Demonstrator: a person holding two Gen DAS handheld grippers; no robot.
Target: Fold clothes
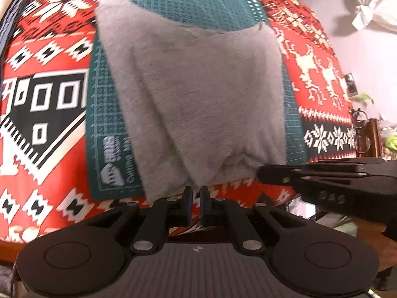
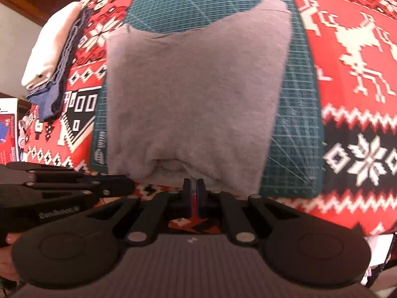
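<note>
While both hand-held grippers pinch near hem, grey garment (image 1: 196, 94) covers green mat (image 1: 106, 114)

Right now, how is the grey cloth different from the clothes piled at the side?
The grey cloth lies alone on the green mat; the pile sits on the red blanket. The grey cloth is one colour; the pile is white over blue. Both grippers pinch the grey cloth; nothing touches the pile. Both are soft fabric.

Green mat (image 1: 109, 114): white corner print, "Cutting Mat" partly legible, brand logo blurred. Left gripper (image 2: 104, 186) body: white lettering, unreadable. Red box (image 2: 8, 134): print illegible.
</note>
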